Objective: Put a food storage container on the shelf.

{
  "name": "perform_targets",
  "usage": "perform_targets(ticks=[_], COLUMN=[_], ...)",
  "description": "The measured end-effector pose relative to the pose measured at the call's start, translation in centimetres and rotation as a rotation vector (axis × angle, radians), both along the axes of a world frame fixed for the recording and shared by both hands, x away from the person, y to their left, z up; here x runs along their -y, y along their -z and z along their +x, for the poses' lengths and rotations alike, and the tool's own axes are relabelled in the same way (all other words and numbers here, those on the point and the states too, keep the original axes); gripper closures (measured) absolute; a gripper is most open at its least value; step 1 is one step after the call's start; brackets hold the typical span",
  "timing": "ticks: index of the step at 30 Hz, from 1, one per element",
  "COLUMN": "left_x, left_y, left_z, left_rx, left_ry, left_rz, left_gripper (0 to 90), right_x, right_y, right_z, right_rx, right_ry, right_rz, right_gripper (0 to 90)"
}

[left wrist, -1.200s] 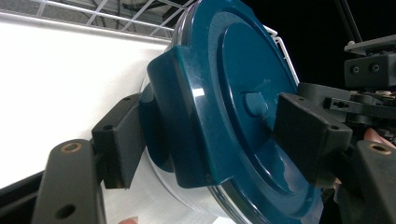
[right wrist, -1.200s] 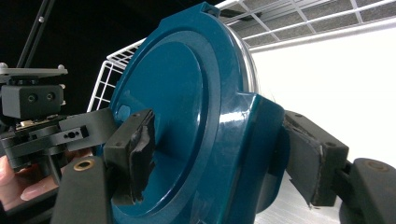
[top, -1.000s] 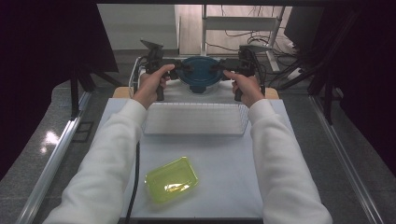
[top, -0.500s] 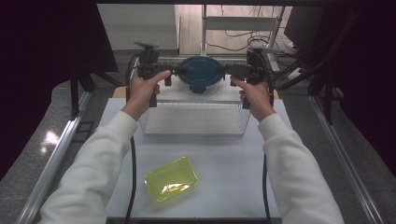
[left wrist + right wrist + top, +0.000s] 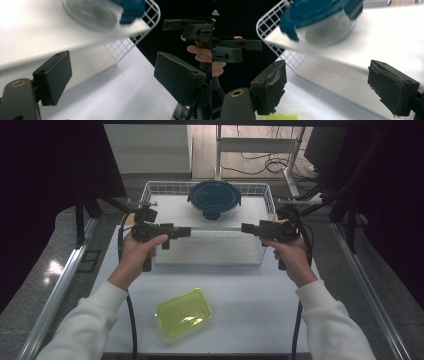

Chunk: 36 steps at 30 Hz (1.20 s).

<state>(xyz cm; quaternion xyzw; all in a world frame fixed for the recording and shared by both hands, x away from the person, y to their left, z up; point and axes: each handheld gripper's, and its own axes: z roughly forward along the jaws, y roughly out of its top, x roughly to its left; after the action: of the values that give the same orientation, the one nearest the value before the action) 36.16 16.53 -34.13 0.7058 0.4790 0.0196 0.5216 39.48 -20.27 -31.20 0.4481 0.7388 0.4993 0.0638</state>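
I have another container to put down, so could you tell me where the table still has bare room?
The white table is bare right of the yellow-green lid, and between it and the wire basket. The basket's near half, before the blue-lidded bowl, is free, though both grippers hover at its sides.

From my seat, the wire basket (image 5: 267,227) reads as white coated metal mesh, holding a smooth, matt white insert. The round container (image 5: 214,200) in it has a clear, glassy bowl under a dark teal plastic lid with a slight sheen. The tabletop (image 5: 250,305) looks matt white and smooth. The yellow-green lid (image 5: 184,312) is translucent, glossy plastic. My right gripper (image 5: 337,87) carries black foam pads (image 5: 273,88), rough and frayed at the edges; the left gripper (image 5: 112,80) pads (image 5: 53,76) look cleaner, matt black.
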Motion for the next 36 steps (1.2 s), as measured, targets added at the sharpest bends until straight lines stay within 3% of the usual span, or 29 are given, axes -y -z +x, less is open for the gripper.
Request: perform_targets(ticks=[7, 10, 16, 20, 27, 32, 36], left_x=[-1.3, -1.6, -1.7, -1.9, -2.7, -3.0, -3.0], left_y=[3.2, 4.8, 7.4, 8.3, 9.5, 10.2, 11.0], left_z=[-3.6, -4.9, -7.0, -8.2, -10.2, -11.2, -11.7], left_rx=[-0.008, -0.017, -0.047, -0.049, -0.046, -0.053, -0.072], left_ry=[0.002, 0.000, 0.025, 0.024, 0.020, 0.006, 0.015], left_rz=[0.026, 0.086, 0.116, 0.119, 0.177, 0.217, 0.213], left_gripper=[15.7, 15.7, 16.2, 16.3, 16.5, 16.9, 17.1], right_x=[2.2, 3.1, 3.8, 4.0, 4.3, 4.3, 4.5], right_y=[2.8, 4.0, 6.5, 8.2, 10.9, 12.1, 12.8], right_z=[-3.4, -4.9, -7.2, -8.3, -9.9, -10.7, -11.2], right_rx=[0.005, 0.011, 0.003, -0.027, -0.054, -0.063, -0.073], right_ry=[-0.012, -0.020, -0.047, -0.062, -0.090, -0.096, -0.088], right_rz=[0.000, -0.029, -0.063, -0.075, -0.126, -0.164, -0.183], right_gripper=[17.9, 19.1, 20.2, 20.4, 20.5, 20.5, 20.4])
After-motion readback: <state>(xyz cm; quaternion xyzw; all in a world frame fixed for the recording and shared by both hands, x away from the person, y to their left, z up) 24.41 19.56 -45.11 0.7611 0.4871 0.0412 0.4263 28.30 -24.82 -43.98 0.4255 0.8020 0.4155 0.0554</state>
